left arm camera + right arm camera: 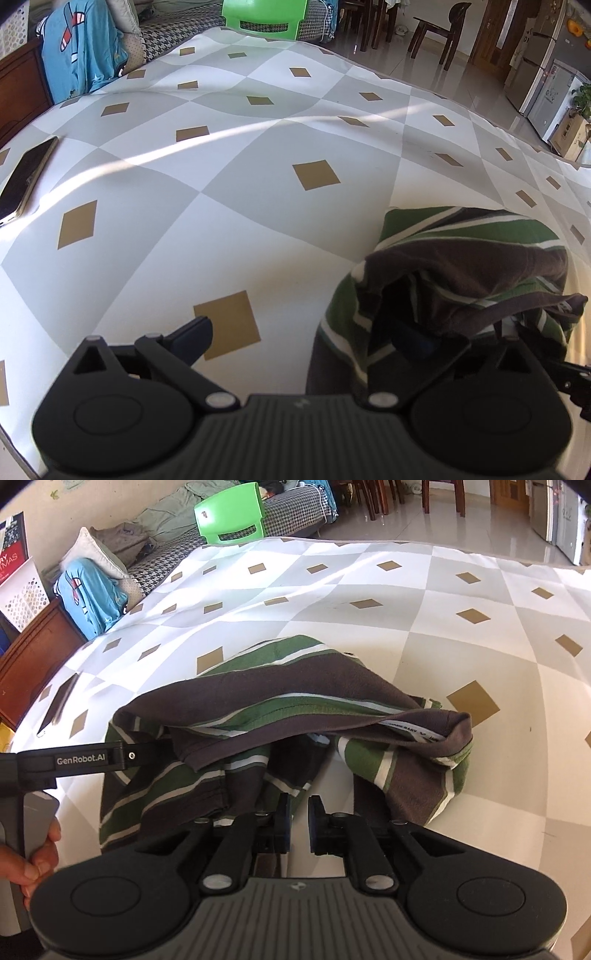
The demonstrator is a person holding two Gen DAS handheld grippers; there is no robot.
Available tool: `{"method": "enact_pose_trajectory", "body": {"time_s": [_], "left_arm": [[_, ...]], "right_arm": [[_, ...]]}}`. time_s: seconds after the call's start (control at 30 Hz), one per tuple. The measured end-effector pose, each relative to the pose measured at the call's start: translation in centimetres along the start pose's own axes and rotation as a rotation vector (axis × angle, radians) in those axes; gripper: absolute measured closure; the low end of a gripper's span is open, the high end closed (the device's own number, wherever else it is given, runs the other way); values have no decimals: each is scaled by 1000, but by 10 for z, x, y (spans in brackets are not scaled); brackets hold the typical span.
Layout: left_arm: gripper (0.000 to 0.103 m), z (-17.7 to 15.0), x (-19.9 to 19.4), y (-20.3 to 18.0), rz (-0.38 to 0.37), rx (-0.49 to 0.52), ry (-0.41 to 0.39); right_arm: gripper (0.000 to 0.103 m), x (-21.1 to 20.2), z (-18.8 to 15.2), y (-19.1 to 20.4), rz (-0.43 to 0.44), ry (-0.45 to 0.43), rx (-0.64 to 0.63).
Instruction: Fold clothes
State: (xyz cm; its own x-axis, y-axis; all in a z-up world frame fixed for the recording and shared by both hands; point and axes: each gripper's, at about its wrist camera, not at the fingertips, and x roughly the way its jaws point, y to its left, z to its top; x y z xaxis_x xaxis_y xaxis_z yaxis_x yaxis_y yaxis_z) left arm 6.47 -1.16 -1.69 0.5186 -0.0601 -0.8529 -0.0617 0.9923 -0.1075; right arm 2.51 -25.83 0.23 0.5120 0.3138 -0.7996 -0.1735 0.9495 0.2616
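A green, brown and white striped shirt (280, 705) lies bunched on the checked tablecloth (461, 590). In the left wrist view the shirt (461, 258) sits at the lower right, draped over my right finger. My left gripper (306, 339) is wide open, its left finger (192, 339) bare over the cloth, its right finger under a fold of the shirt. My right gripper (298, 823) hangs at the shirt's near edge, jaws nearly closed with a narrow gap and nothing between them. The left gripper's arm (74, 762) shows at the shirt's left side.
A phone (26, 177) lies on the cloth at the far left. A blue garment (77, 48) hangs over a chair by the table's far left edge. A green plastic chair (264, 16) stands at the far edge. Wooden chairs and a fridge stand beyond.
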Motion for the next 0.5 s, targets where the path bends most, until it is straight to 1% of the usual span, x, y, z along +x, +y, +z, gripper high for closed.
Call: {"method": "enact_pose_trajectory", "body": {"time_s": [0.07, 0.13, 0.33, 0.5], "left_arm": [[0, -3, 0, -1, -26, 2, 21], [0, -6, 1, -1, -33, 6, 35], [0, -14, 8, 7, -48, -13, 80], [0, -18, 7, 4, -74, 17, 87]], "right_arm": [[85, 2, 1, 1, 23, 2, 13], [82, 6, 2, 0, 38, 10, 40], [81, 23, 5, -2, 71, 40, 122], [80, 33, 10, 1, 95, 42, 148]]}}
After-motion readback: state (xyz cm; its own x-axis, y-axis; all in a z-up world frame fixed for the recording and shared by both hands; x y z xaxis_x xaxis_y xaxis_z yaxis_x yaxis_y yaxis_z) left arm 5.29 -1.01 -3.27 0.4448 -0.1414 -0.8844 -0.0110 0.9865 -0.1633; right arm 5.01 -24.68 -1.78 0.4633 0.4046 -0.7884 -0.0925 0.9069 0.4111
